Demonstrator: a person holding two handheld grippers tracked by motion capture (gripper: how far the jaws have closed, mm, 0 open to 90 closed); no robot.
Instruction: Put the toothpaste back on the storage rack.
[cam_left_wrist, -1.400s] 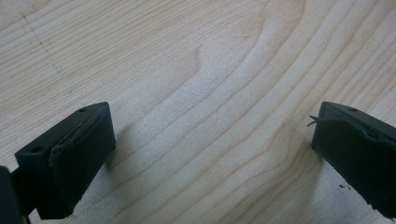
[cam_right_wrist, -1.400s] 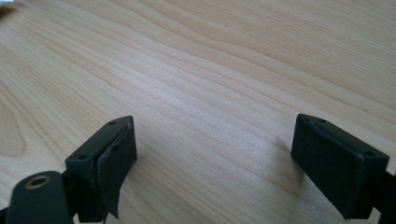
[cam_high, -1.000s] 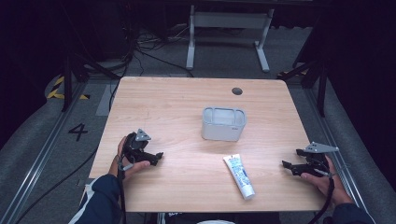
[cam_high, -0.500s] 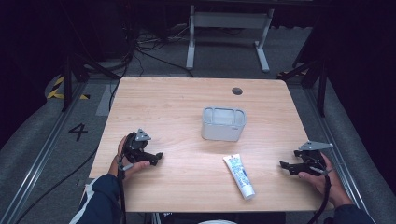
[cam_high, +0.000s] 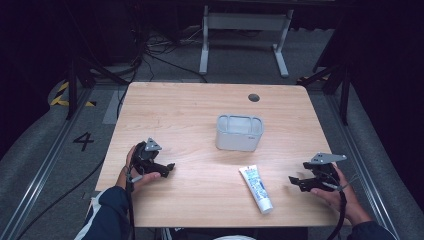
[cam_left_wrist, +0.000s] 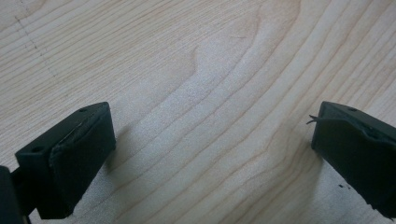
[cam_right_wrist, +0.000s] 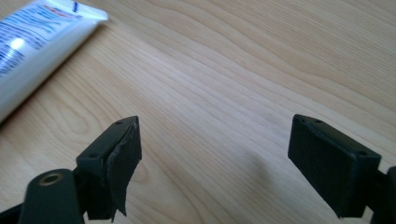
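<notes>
A white toothpaste tube (cam_high: 256, 188) with blue print lies flat on the wooden table (cam_high: 200, 115), near the front right; its flat end (cam_right_wrist: 42, 32) shows at the upper left of the right gripper view. A grey open-topped container (cam_high: 239, 132) stands near the table's middle. My right gripper (cam_high: 295, 181) rests low at the right edge, open, pointing left toward the tube with a gap of bare wood between. My left gripper (cam_high: 167, 168) sits at the front left, open, jaws over bare wood (cam_left_wrist: 210, 116). Nothing lies between either pair of jaws (cam_right_wrist: 215, 154).
A round cable hole (cam_high: 254, 97) sits in the table's far right area. Beyond the table are a white metal stand (cam_high: 243, 22), cables on the grey floor, and a floor marking "4" (cam_high: 83, 141) to the left.
My right gripper has slid a little to the left, toward the toothpaste tube. The left gripper, tube and container have not moved.
</notes>
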